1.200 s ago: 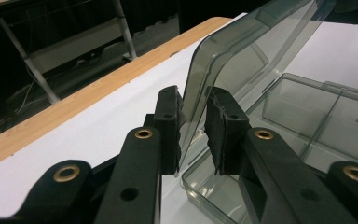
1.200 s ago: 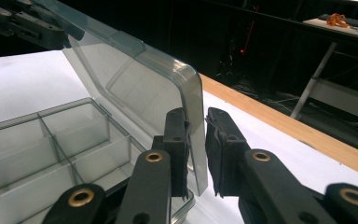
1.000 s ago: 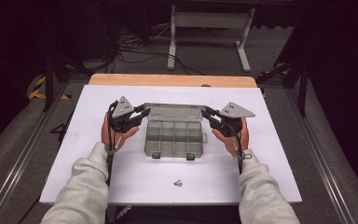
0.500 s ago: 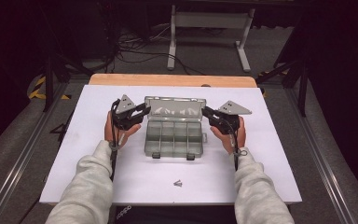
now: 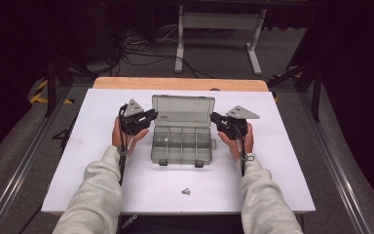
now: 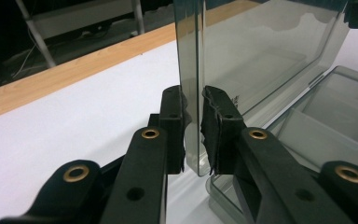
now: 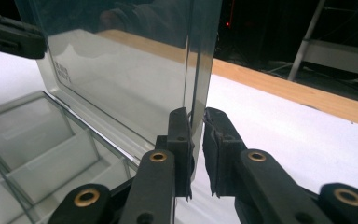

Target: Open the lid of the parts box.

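Note:
A clear plastic compartment box (image 5: pixel 181 145) sits mid-table on the white mat, its lid (image 5: pixel 182 111) standing open and leaning back. My left gripper (image 5: pixel 152 115) clamps the lid's left edge and its jaws have just been closing. In the left gripper view the pads (image 6: pixel 214 126) press the lid edge (image 6: pixel 191 70) from both sides. My right gripper (image 5: pixel 214 117) holds the lid's right edge. In the right gripper view that gripper (image 7: pixel 196 140) pinches the lid (image 7: pixel 121 70) above the empty compartments (image 7: pixel 37 140).
Small screws (image 5: pixel 187 191) lie on the white mat (image 5: pixel 282 161) near the front edge. A wooden table edge (image 5: pixel 180 84) runs behind the box. Beyond it are a metal stand (image 5: pixel 219 22) and cables on the floor.
The lid has swung up and back from a low angle to wide open. Both hands moved down and back with it, still at the lid's side edges.

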Tool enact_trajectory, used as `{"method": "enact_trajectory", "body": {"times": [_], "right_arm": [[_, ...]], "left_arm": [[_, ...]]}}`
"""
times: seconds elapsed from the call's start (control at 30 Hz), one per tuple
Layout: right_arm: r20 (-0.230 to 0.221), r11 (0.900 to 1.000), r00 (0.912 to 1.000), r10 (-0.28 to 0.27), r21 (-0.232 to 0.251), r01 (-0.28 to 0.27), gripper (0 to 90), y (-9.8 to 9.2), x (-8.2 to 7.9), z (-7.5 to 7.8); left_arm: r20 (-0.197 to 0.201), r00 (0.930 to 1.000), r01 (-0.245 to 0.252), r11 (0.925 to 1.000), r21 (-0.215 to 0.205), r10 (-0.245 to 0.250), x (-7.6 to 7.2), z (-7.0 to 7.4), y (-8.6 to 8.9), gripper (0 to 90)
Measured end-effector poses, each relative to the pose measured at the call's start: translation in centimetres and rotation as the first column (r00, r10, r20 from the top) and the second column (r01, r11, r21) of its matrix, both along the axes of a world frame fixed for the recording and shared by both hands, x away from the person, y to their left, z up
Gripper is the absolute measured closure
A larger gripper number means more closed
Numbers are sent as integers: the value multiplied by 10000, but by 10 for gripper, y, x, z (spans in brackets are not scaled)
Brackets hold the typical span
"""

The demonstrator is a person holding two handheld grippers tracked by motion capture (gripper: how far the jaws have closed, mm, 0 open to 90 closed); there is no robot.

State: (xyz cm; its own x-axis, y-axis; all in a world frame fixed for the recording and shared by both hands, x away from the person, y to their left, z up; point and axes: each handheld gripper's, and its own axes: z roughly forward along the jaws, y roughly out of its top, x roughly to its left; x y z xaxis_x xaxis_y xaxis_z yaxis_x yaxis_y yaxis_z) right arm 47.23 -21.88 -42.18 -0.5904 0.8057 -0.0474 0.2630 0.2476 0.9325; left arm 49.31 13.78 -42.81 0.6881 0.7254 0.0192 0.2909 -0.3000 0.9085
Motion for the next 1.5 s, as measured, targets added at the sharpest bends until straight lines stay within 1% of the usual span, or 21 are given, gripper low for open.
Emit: {"method": "enact_trajectory", "body": {"times": [0.03, 0.07, 0.13, 0.2, 0.23, 0.27, 0.3, 0.4, 0.5, 0.63, 0.73, 0.77, 0.87, 0.97, 1.0, 1.1, 1.23, 1.3, 1.4, 1.5], "right_arm": [[-10, 10000, 10000, -19, -38, 19, 814, 0, 1, -1], [-10, 10000, 10000, -19, -38, 19, 814, 0, 1, -1], [-122, 10000, 9999, -54, -34, 53, 813, 1, 2, -4], [-192, 9999, 9998, -92, -67, 91, 813, 1, 3, -5], [-245, 9999, 9996, -106, -51, 105, 814, 1, 3, -6], [-363, 9999, 9993, -122, -56, 120, 814, 1, 4, -7], [-424, 9998, 9990, -144, -138, 138, 814, 1, 5, -9], [-480, 9997, 9987, -177, -171, 169, 812, 3, 6, -11], [-525, 9997, 9984, -196, -183, 187, 811, 3, 6, -12], [-735, 9994, 9970, -259, -262, 240, 807, 4, 7, -15], [-828, 9991, 9962, -279, -343, 251, 800, 4, 8, -17], [-883, 9990, 9957, -294, -361, 263, 800, 4, 9, -17], [-998, 9984, 9944, -342, -486, 294, 796, 5, 9, -19], [-1072, 9982, 9936, -357, -522, 302, 793, 5, 10, -20], [-1104, 9981, 9933, -356, -534, 299, 792, 6, 10, -21], [-1169, 9976, 9924, -378, -627, 306, 787, 6, 10, -22], [-1176, 9974, 9924, -365, -654, 290, 780, 7, 11, -22], [-1223, 9973, 9918, -371, -673, 291, 777, 7, 11, -23], [-1230, 9971, 9917, -369, -705, 283, 774, 7, 11, -23], [-1280, 9969, 9910, -391, -722, 300, 773, 7, 11, -24]], "left_arm": [[-35, 10000, -7, 10000, 88, 7, 1, -1, 0, 795], [-35, 10000, -7, 10000, 88, 7, 1, -1, 0, 795], [-194, 9998, -4, 10000, 66, 5, 3, -4, 0, 796], [-209, 9998, -16, 10000, 89, 18, 4, -5, -1, 802], [-179, 9998, -63, 9998, 169, 66, 4, -6, -1, 803], [-252, 9997, -64, 9998, 194, 69, 4, -6, -2, 803], [-252, 9997, -64, 9998, 194, 69, 4, -6, -2, 803], [-300, 9995, -109, 9998, 168, 114, 5, -8, -2, 803], [-364, 9992, -151, 9995, 287, 162, 5, -9, -3, 799], [-365, 9991, -175, 9985, 520, 194, 7, -10, -4, 794], [-538, 9983, -196, 9986, 489, 223, 7, -12, -5, 787], [-521, 9984, -178, 9979, 616, 210, 7, -12, -5, 784], [-592, 9978, -257, 9978, 612, 293, 8, -14, -6, 781], [-630, 9975, -265, 9969, 744, 312, 9, -15, -6, 775], [-721, 9968, -291, 9973, 670, 339, 9, -16, -6, 773], [-691, 9969, -315, 9966, 760, 368, 9, -16, -6, 763], [-700, 9967, -351, 9968, 712, 401, 10, -17, -6, 758], [-829, 9958, -329, 9973, 659, 383, 10, -18, -5, 758], [-865, 9953, -364, 9963, 776, 431, 10, -19, -6, 759], [-926, 9948, -358, 9967, 723, 425, 10, -20, -6, 759]]}}
